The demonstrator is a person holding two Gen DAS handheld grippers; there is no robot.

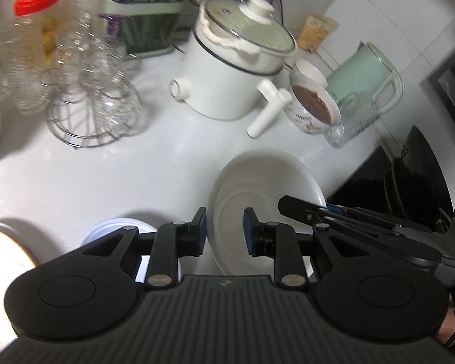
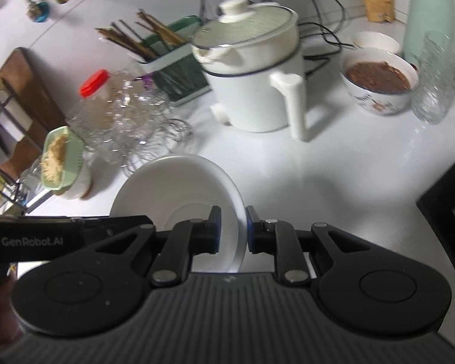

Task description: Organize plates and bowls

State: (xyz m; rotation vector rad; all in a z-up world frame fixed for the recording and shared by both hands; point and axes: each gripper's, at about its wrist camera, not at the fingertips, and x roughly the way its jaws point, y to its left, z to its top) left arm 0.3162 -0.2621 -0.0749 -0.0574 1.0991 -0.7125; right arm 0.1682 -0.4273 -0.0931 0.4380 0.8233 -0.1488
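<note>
A deep white plate (image 1: 257, 182) hangs tilted above the white counter, held from both sides. My left gripper (image 1: 225, 232) is shut on its left rim, the blue pads pinching the edge. In the right wrist view the same plate (image 2: 173, 182) has its right rim clamped in my right gripper (image 2: 233, 230). The right gripper's black fingers (image 1: 306, 212) reach in over the plate's far rim in the left wrist view. Below my left gripper a small bowl with a blue rim (image 1: 118, 227) and part of a pale plate (image 1: 3, 251) rest on the counter.
At the back stand a white lidded electric pot (image 1: 233, 69), a wire rack of glasses (image 1: 91, 100), a red-lidded jar (image 1: 36, 0), a chopstick holder (image 1: 145, 15), a bowl of brown food (image 2: 379, 82), a mint kettle (image 2: 430, 15) and a glass tumbler (image 2: 436, 75). A black hob (image 1: 409, 182) borders the counter on the right.
</note>
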